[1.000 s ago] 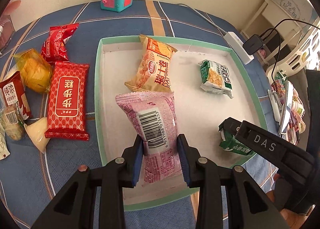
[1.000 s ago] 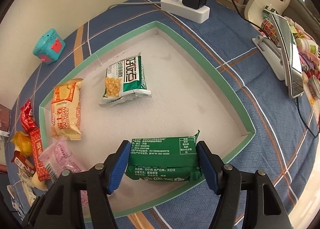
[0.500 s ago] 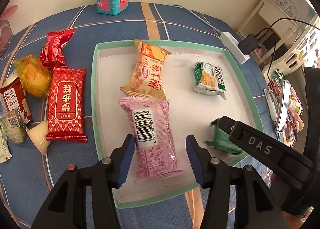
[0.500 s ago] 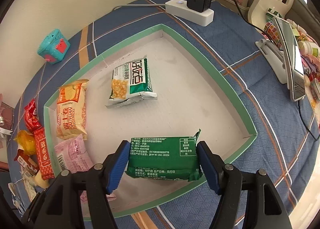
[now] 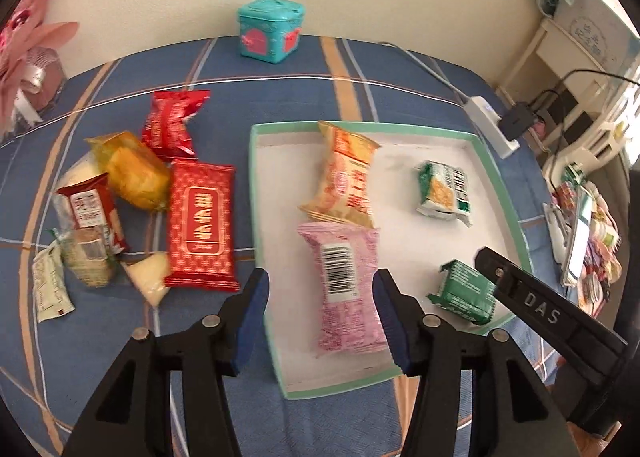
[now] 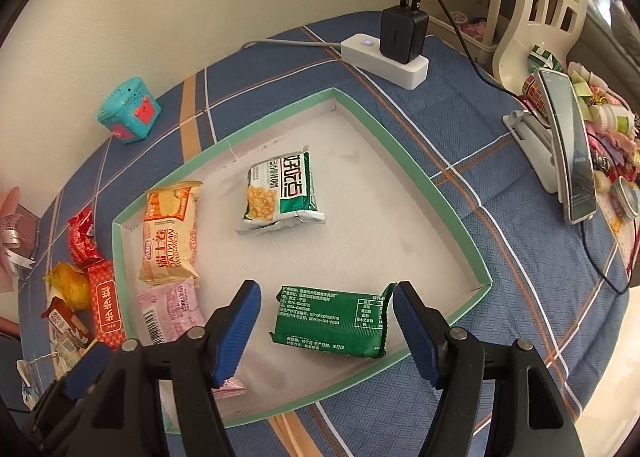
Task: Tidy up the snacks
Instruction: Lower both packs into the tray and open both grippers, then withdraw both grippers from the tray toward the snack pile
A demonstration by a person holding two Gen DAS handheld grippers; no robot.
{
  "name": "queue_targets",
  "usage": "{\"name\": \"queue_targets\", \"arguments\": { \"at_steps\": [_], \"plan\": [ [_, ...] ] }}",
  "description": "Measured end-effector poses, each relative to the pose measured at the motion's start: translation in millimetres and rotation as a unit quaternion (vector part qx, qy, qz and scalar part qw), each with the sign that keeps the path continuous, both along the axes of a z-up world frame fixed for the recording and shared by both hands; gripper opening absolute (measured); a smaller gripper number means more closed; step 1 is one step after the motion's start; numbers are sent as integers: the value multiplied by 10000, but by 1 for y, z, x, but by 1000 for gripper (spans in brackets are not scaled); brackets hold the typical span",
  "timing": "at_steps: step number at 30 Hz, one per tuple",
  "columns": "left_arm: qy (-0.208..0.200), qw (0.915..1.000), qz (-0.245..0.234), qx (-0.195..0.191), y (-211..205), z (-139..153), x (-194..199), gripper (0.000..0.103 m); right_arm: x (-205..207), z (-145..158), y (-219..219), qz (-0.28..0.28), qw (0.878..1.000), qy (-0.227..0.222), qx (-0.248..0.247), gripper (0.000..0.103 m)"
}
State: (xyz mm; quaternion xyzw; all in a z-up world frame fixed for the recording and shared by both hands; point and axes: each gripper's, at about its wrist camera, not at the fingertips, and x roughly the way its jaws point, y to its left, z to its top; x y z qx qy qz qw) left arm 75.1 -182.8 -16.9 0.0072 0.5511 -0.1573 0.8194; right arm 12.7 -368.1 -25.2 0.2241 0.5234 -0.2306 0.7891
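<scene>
A green-rimmed white tray [image 5: 508, 193] [image 6: 400, 145] holds a pink snack pack [image 5: 346, 289] [image 6: 168, 313], an orange-yellow pack [image 5: 348, 181] [image 6: 170, 233], a green-white pack [image 5: 444, 193] [image 6: 280, 193] and a dark green pack [image 5: 464, 293] [image 6: 332, 321]. My left gripper [image 5: 320, 313] is open and empty, raised over the tray's near left edge. My right gripper [image 6: 326, 325] is open, with the dark green pack lying on the tray between its fingers. Several snacks lie on the cloth left of the tray, among them a red pack [image 5: 200, 225] [image 6: 106, 309].
A teal toy box [image 5: 270, 29] [image 6: 128, 109] stands at the back. A white power strip with a black charger [image 6: 392, 45] [image 5: 496, 125] lies behind the tray. A phone on a stand [image 6: 568, 149] and clutter are at the right.
Both grippers opened and let go of their packs: the pink one and the dark green one now lie in the tray. The left gripper drew back and to the left.
</scene>
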Motion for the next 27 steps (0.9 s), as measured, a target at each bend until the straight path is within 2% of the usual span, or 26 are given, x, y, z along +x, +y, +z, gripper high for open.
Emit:
{"name": "queue_targets", "arguments": {
  "at_steps": [7,21,23,24,25,26,27],
  "plan": [
    [177,9975,686,6,34,-7,12,55,3,-6,7,134,9998,142,64,72],
    [204,9930,1160,2,68,-6,19,55,12,-2,31,592,9980,178,-137,72],
    [183,9930,1164,-10,70,-6,19,60,12,-3,32,591,9980,181,-146,72],
    [166,9932,1156,0,70,-6,19,72,12,-3,32,594,9980,176,-131,73],
    [142,9932,1155,19,70,-6,19,83,12,-3,32,600,9980,170,-101,79],
    [99,9933,1155,48,70,-5,19,85,11,-4,32,600,9981,153,-79,89],
    [38,9934,1142,105,69,-5,19,85,11,-4,32,600,9981,129,-84,92]
  ]
}}
